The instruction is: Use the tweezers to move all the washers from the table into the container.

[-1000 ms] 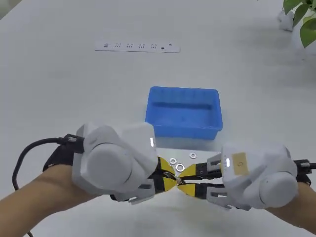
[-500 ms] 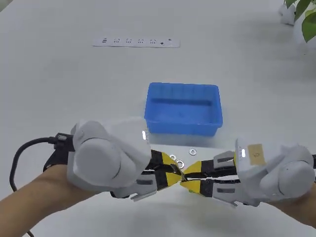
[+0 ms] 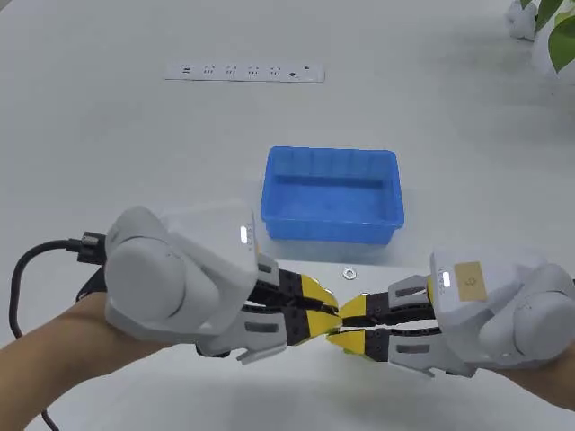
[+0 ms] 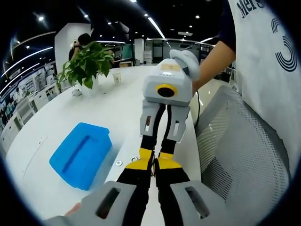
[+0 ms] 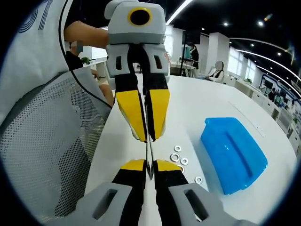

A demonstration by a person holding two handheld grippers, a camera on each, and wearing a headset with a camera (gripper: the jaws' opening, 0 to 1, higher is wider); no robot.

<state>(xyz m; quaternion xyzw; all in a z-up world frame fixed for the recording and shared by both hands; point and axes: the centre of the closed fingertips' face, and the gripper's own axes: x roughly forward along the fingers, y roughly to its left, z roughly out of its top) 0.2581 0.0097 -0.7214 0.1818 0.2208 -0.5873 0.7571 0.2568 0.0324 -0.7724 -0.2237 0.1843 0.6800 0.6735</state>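
Open worktop [image 3: 135,153] flanks the blue container [image 3: 332,193]; before its near wall, left tongs [image 3: 316,310] and right tongs [image 3: 349,323] meet on the tweezers [image 5: 149,155], barring passage.

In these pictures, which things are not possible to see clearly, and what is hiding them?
Head view: the left gripper and right gripper cover most washers; one washer shows near the container.
Head view: the tweezers are mostly hidden between the meeting jaws.
Left gripper view: the washers are too small to count.
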